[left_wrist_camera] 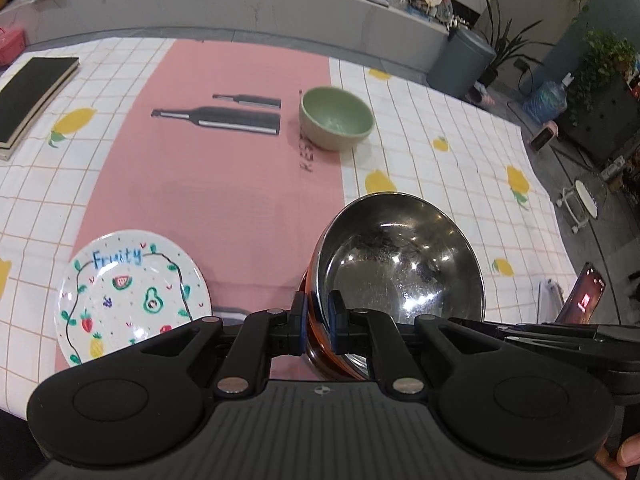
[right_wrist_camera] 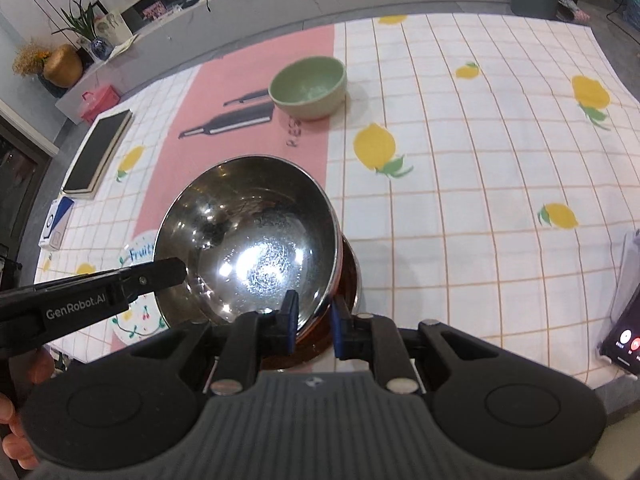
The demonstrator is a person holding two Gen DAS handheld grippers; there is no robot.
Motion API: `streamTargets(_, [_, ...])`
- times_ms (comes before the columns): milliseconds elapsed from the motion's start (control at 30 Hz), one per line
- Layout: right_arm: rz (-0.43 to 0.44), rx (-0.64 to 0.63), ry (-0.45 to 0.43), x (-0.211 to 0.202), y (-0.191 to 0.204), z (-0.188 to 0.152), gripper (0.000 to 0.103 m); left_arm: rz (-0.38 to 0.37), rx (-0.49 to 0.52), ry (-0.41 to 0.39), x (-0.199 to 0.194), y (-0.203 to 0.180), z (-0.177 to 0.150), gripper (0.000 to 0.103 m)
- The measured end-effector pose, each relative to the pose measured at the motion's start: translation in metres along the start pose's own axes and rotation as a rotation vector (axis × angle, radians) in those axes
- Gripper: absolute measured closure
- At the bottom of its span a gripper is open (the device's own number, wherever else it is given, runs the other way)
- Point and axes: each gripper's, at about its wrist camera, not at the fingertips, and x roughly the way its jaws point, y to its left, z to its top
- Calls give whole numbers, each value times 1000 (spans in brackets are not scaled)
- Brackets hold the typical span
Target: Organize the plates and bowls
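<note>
Left gripper (left_wrist_camera: pixel 318 322) and right gripper (right_wrist_camera: pixel 314 322) both clamp the rim of the shiny round steel bowl (right_wrist_camera: pixel 248 248), held tilted above the pink mat (left_wrist_camera: pixel 216 184); the green ceramic bowl (left_wrist_camera: pixel 335 117) sits at twelve o'clock.

Two bowls: one steel bowl (left_wrist_camera: pixel 404 264), one green bowl (left_wrist_camera: pixel 335 117). One painted plate (left_wrist_camera: pixel 132 294). One book (left_wrist_camera: pixel 32 98), one phone (left_wrist_camera: pixel 585 294).

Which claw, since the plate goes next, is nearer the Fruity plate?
Left. The left claw, gripping the steel bowl's rim, sits beside the plate; the right claw grips the rim on the bowl's far side from it.
</note>
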Motion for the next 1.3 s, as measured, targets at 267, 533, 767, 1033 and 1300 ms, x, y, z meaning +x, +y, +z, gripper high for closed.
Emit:
streamTargets(267, [-12,-4,38,14,-5,-3,88,12,28,34,10,-3,-2,92])
streamTargets(533, [-37,-31,58,23,-4,-3,88,34,66,58,18,-6,-3,90])
streamTargets(767, [-50,-52,55,25,-1,-2,86,25,68,67,19,-4,-2,90])
streamTargets(1033, [-71,-79,34,20,4,-3,78,20,74,51,15,-4,1,88])
streamTargets(1300, [-86,-90,7,13,6,-2,71,19,82,30,8,-5,3,80])
